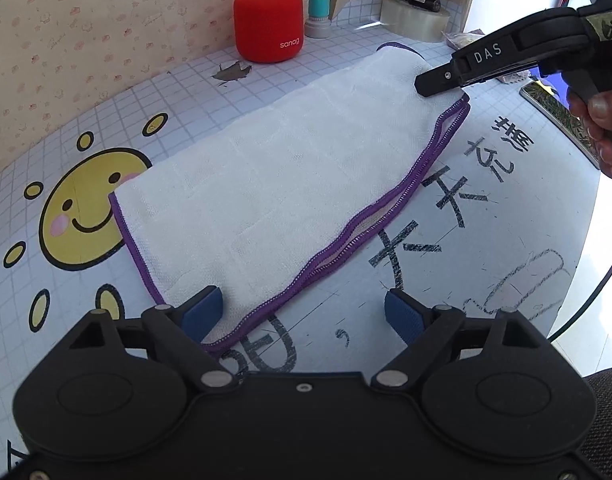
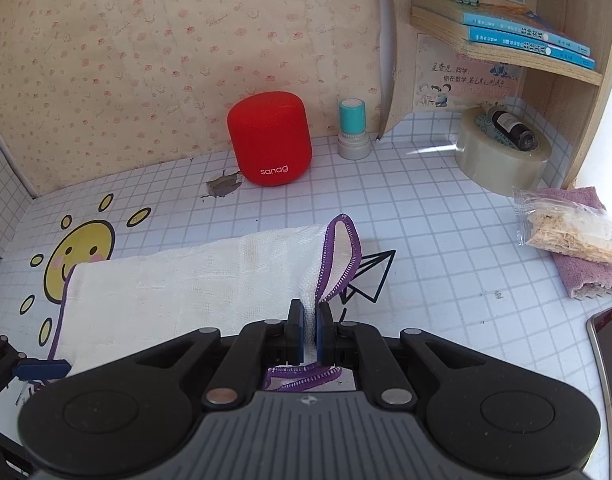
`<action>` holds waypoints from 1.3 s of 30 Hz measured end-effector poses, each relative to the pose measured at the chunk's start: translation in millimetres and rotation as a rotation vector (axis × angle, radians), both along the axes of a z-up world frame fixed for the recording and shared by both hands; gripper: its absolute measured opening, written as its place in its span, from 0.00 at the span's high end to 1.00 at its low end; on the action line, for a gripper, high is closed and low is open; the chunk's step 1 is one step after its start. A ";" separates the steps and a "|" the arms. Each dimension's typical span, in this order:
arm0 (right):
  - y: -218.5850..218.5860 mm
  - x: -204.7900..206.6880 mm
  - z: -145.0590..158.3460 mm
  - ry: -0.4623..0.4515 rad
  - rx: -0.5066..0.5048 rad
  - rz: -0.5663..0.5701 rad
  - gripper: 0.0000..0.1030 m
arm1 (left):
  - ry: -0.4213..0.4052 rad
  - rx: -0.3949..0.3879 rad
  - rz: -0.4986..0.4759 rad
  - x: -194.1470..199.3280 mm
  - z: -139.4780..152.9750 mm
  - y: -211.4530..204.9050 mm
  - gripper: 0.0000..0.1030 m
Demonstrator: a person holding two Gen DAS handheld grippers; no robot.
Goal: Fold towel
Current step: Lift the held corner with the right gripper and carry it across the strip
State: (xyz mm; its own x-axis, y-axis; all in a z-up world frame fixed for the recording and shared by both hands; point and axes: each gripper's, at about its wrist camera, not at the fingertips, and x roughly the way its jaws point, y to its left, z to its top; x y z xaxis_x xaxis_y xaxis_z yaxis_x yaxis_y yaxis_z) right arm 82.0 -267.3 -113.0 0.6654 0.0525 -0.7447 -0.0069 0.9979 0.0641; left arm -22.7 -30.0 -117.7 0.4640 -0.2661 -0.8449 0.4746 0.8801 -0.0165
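Right wrist: right gripper (image 2: 310, 334) pinches soft, limp towel (image 2: 178, 280) at hemmed corner; left gripper (image 1: 302, 312) wide open, empty.

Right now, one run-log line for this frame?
stage: towel folded once | left gripper: open over near corner | right gripper: shut on towel's far end | clutter: red speaker behind

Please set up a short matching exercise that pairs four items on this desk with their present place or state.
Items
1. white purple-edged towel
2. red cylindrical speaker
3. left gripper
4. clear tape roll

States
A. jaws wide open
B. under the wooden shelf
C. pinched at one end by the right gripper
D. standing by the back wall

Pairs: 1-C, 2-D, 3-A, 4-B
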 end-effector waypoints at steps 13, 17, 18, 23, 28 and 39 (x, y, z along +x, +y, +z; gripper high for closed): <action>50.2 -8.2 33.0 -0.096 -0.086 0.171 0.95 | 0.025 -0.048 0.021 -1.8 3.3 8.6 0.14; 72.0 -11.7 37.7 -0.115 -0.104 0.238 0.95 | 0.016 -0.051 0.041 -4.2 7.1 13.5 0.14; 77.1 -12.3 38.8 -0.119 -0.106 0.252 0.95 | 0.016 -0.053 0.047 -4.3 7.9 14.9 0.14; 101.2 -13.9 42.1 -0.130 -0.116 0.324 0.95 | 0.019 -0.059 0.070 -7.0 8.1 20.8 0.14; 122.2 -12.6 41.5 -0.124 -0.120 0.388 0.95 | 0.041 -0.090 0.083 -8.9 2.6 25.3 0.14; 159.9 -6.9 26.6 -0.069 -0.114 0.517 0.95 | 0.019 -0.087 0.069 -13.7 -1.4 25.1 0.14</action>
